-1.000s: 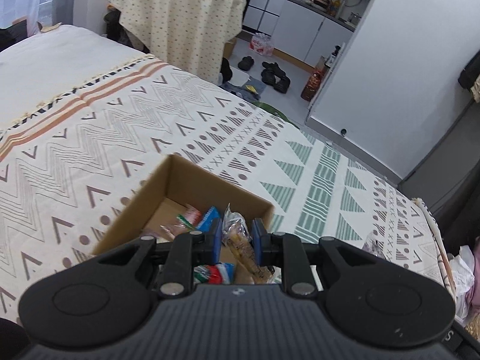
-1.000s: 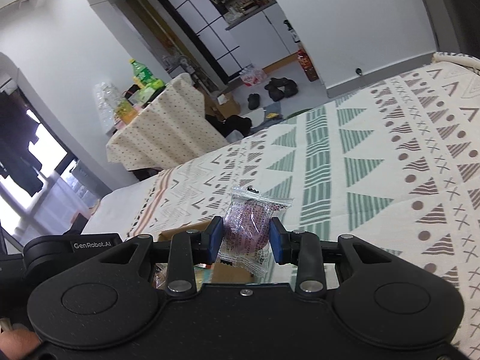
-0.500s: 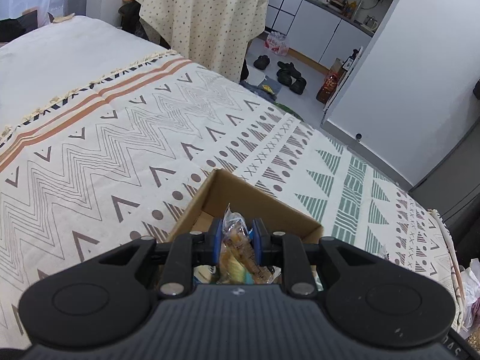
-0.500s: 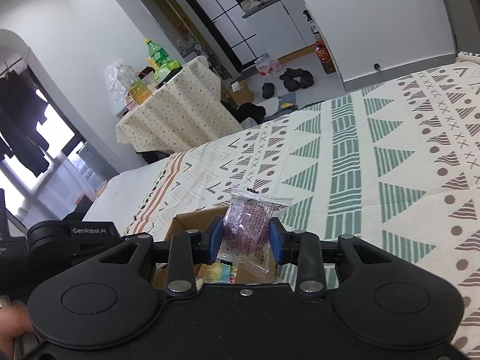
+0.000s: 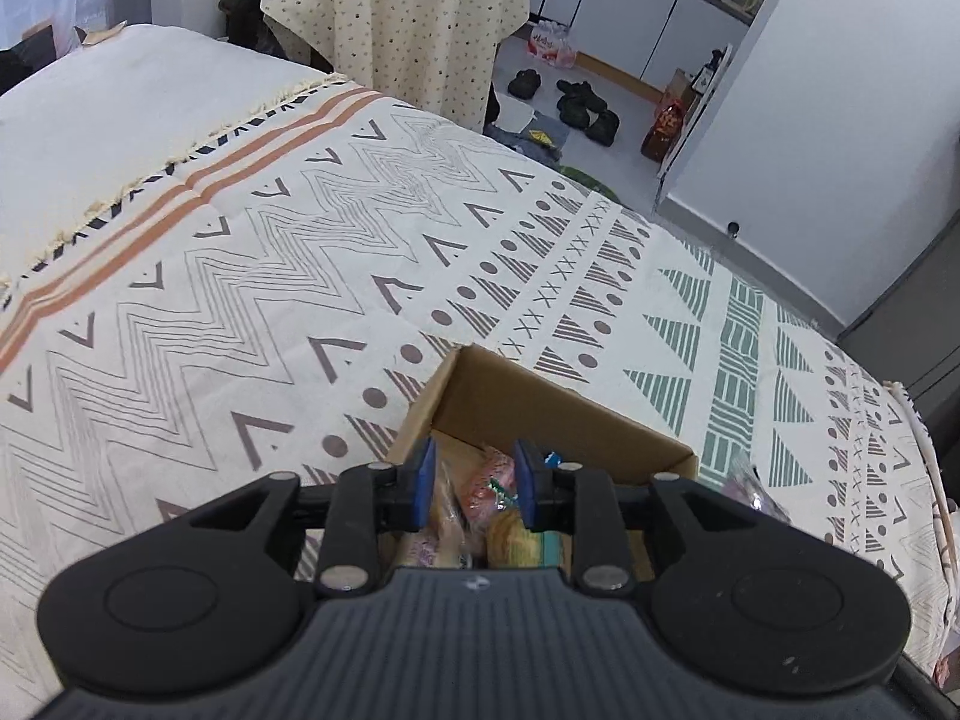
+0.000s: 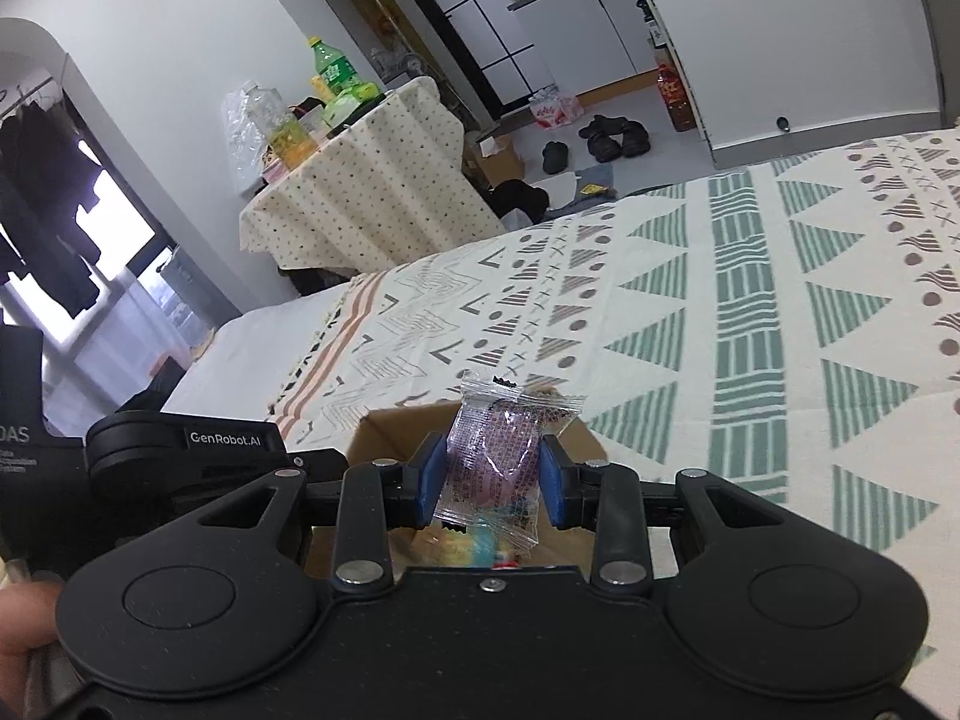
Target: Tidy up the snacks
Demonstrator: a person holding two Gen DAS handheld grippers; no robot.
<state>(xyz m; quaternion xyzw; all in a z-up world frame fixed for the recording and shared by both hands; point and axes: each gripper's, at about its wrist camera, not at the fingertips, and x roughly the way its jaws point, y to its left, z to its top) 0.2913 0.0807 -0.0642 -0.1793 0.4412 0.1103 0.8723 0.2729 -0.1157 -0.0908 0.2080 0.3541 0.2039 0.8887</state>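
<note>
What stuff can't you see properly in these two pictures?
- Cardboard box, left wrist view: its near half and most snacks inside hide behind the left gripper.
- Same box, right wrist view: the purple snack packet and right gripper cover its inside.
- Packet print: too small to read.
- Person's hand: cut off by the left edge.

An open brown cardboard box (image 5: 540, 414) sits low centre on the patterned bedspread, wrapped snacks (image 5: 480, 510) heaped inside; 1 clear packet (image 6: 495, 456) with purple filling stands upright above it.
</note>
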